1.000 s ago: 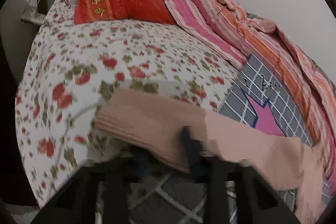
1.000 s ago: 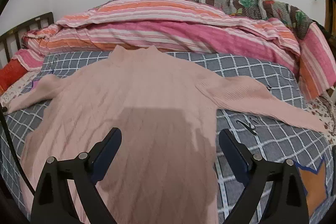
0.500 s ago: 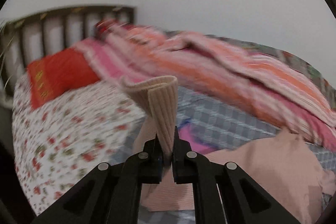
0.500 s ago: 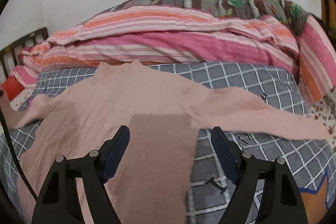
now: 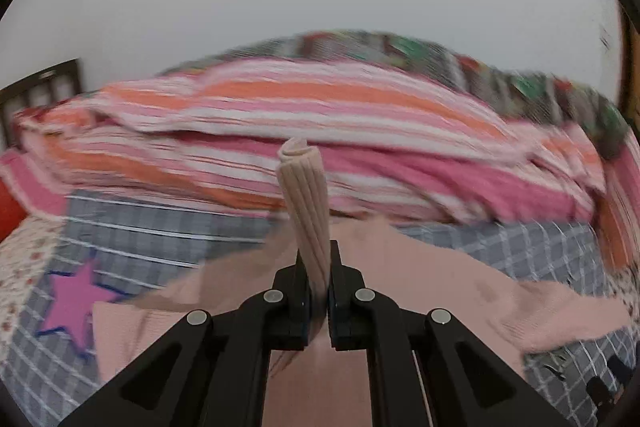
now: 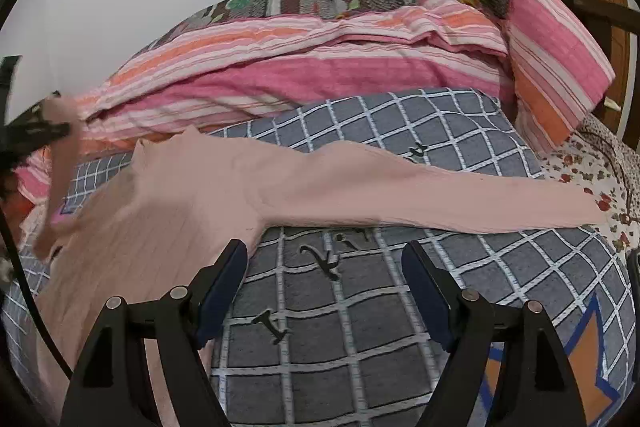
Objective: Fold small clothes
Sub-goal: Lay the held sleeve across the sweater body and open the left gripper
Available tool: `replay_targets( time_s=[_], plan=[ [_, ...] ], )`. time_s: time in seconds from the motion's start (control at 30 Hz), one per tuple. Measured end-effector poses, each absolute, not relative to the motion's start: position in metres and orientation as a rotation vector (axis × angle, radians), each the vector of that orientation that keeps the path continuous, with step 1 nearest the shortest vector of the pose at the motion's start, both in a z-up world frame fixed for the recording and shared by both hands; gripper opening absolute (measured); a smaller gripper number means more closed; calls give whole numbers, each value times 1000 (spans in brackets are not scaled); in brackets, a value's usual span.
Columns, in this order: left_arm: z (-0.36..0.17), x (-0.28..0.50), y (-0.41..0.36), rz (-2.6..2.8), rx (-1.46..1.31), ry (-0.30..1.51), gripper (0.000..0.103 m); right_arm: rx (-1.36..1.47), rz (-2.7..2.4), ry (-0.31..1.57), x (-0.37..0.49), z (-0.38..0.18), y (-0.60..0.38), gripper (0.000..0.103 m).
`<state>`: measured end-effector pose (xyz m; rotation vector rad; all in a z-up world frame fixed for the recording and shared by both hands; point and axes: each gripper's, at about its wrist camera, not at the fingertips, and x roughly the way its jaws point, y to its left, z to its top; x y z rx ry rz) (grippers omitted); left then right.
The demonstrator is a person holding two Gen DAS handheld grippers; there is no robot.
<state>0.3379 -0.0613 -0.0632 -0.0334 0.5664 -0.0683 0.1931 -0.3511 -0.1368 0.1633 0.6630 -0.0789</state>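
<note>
Left gripper (image 5: 318,291) jaws pinched tight on the sweater's (image 6: 168,211) cuff (image 5: 304,203), lifted off the bed (image 6: 360,307). Right gripper (image 6: 324,291) jaws spread, empty, over the grid blanket (image 6: 460,131) beside the sweater body; other sleeve (image 6: 460,199) lies flat toward the bed's right edge.

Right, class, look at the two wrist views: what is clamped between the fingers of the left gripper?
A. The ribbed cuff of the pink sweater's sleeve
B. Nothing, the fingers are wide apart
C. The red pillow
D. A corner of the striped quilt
A: in the left wrist view the left gripper is shut on the ribbed cuff of the pink sweater, which sticks up from between its fingers.
</note>
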Motion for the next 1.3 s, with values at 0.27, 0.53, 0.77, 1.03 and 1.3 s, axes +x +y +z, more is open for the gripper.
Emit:
replay_targets(
  time_s=[0.27,0.53,0.77,1.03,1.3],
  plan=[
    [-104,335,-124,-230,-31,636,9,201,-80,672,200,-139,-364,79],
    [-98,309,-79,-194,-76,627,65,206,-12,684,206,-136,-341,79],
    [-120,277,16,54,-51,652,67,192,87,705,223,-139,-300,74],
    [-141,278,88,43,-156,704,67,220,182,781,252,-150,-267,44],
    [-142,279,100,-4,-140,676,67,273,153,939,306,-170,-263,44]
  ],
)
